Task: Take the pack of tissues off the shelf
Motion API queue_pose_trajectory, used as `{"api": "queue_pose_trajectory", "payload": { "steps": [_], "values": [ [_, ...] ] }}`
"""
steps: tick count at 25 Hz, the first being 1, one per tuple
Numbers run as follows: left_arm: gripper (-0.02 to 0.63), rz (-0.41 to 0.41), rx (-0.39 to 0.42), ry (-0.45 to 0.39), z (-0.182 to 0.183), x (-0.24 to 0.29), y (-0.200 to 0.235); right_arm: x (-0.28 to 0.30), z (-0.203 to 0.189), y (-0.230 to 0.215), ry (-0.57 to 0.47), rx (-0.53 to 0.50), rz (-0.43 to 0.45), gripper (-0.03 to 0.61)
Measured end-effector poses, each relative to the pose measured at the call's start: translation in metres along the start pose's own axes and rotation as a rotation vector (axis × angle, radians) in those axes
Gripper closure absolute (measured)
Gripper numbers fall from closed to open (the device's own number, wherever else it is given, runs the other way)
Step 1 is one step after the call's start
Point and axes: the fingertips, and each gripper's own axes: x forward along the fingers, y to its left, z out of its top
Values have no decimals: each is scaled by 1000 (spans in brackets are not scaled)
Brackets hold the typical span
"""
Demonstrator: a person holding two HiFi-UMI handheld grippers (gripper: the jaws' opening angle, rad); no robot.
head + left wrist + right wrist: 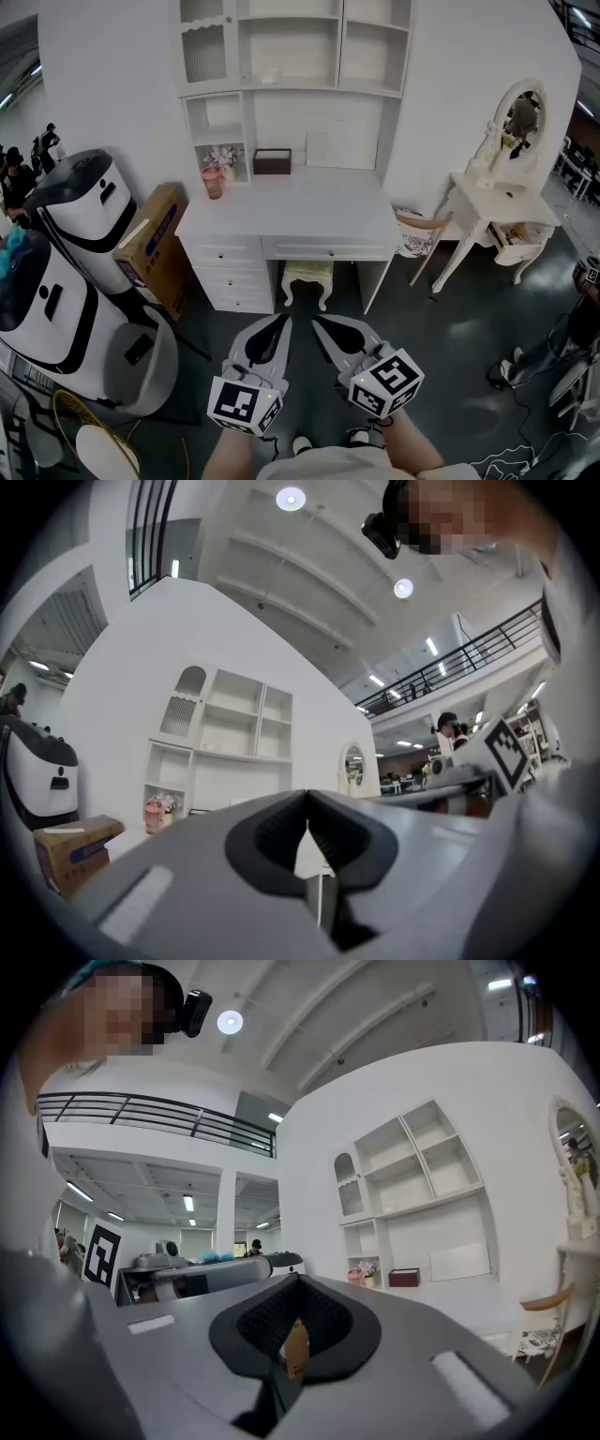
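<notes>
A white desk (291, 211) with a shelf unit (291, 47) stands ahead of me. On the middle shelf lies a small pale object (269, 77) that may be the pack of tissues; it is too small to tell. A dark brown box (272, 161) and a pink flower vase (214, 178) stand on the desktop. My left gripper (284, 319) and right gripper (316, 322) are low in the head view, side by side and well short of the desk. Both are shut with nothing held. The left gripper (307, 799) and the right gripper (298, 1281) point toward the shelf unit.
Two white robot bodies (89, 211) and a cardboard box (155, 246) stand left of the desk. A stool (307, 278) sits under it. To the right are a chair (419, 234) and a white vanity table with an oval mirror (502, 202). The floor is dark grey.
</notes>
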Motion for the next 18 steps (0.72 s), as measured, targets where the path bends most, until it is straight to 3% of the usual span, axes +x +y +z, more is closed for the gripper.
{"api": "queue_pose_trajectory", "payload": {
  "steps": [11, 18],
  "values": [
    [612, 4, 0, -3, -8, 2, 20, 9, -1, -7, -6, -5, -36, 578],
    [612, 82, 69, -40, -12, 34, 51, 36, 2, -41, -17, -19, -30, 568]
  ]
}}
